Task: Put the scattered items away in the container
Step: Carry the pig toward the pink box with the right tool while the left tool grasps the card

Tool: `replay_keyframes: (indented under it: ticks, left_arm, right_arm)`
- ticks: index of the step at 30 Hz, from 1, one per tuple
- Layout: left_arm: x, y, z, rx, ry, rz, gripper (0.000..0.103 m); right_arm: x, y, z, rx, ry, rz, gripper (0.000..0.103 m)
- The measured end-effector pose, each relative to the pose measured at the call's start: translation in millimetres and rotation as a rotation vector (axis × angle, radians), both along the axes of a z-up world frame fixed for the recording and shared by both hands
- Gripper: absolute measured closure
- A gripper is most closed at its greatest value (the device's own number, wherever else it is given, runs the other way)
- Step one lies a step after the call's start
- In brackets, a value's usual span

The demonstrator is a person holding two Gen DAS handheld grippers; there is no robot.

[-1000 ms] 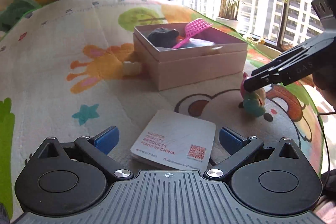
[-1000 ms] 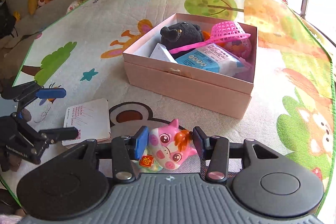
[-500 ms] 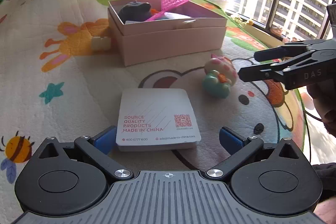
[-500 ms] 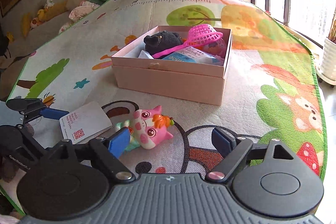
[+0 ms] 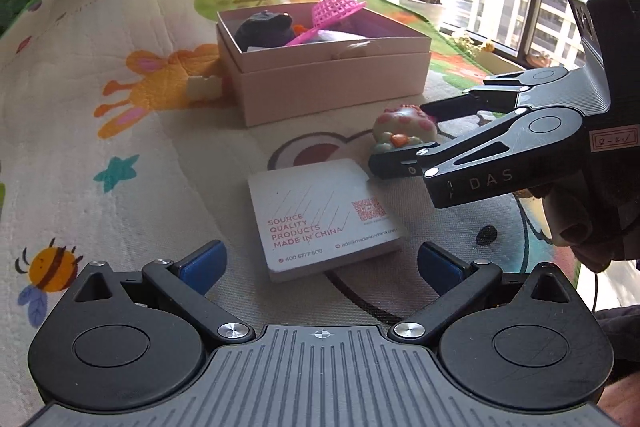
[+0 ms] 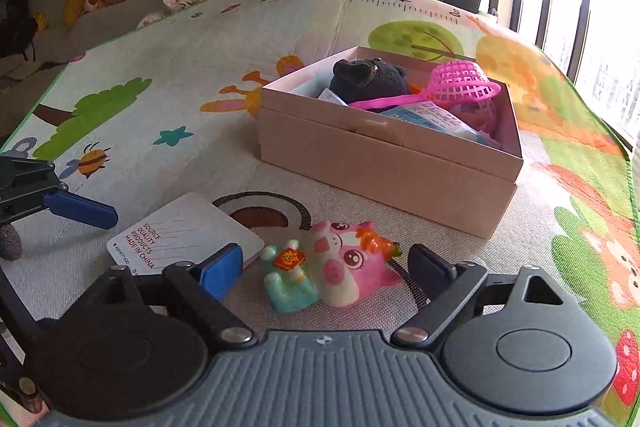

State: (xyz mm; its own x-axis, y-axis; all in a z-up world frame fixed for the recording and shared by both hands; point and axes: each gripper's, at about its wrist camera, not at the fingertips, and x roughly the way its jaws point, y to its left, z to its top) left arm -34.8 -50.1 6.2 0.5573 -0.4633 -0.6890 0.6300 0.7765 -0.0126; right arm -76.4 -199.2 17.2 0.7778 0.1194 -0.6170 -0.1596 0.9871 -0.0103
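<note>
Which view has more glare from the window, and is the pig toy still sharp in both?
Left wrist view: strong backlight, window blown out, pig toy dim but recognisable. Right wrist view: glare only at the right edge, pig toy sharp and evenly lit.

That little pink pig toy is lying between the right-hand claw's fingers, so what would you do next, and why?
Probably close the right gripper on the pig toy. Its jaws have just been closing a little but stand open on either side of the toy, not yet pressing it, and the toy lies on the play mat outside the pink box, where it seems to belong.
</note>
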Motion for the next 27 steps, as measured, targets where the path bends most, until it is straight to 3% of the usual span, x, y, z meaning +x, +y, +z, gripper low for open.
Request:
replay_keyframes:
  ticks: [1, 7, 11, 18, 20, 27]
  left_arm:
    - [2, -2, 1, -0.002, -0.004, 0.005, 0.000]
    - [19, -21, -2, -0.028, -0.004, 0.062, 0.000]
    - [33, -35, -7, 0.007, -0.002, 0.097, 0.000]
    - [30, -40, -11, 0.037, -0.040, 0.048, 0.001]
    - [29, -38, -10, 0.030, -0.049, 0.046, 0.011]
    - [22, -33, -2, 0.037, -0.099, 0.024, 0.013]
  right_arm:
    - [-1, -2, 1, 0.008, 0.004, 0.000, 0.030]
    - [-20, -19, 11, 0.038, -0.039, -0.062, 0.031]
    - [-29, -27, 12, 0.033, -0.045, -0.086, 0.031]
    - [-34, -30, 10, 0.045, -0.044, -0.085, 0.031]
    - [-36, -29, 12, 0.038, -0.050, -0.078, 0.031]
    - [-43, -28, 22, 0.024, -0.074, -0.078, 0.031]
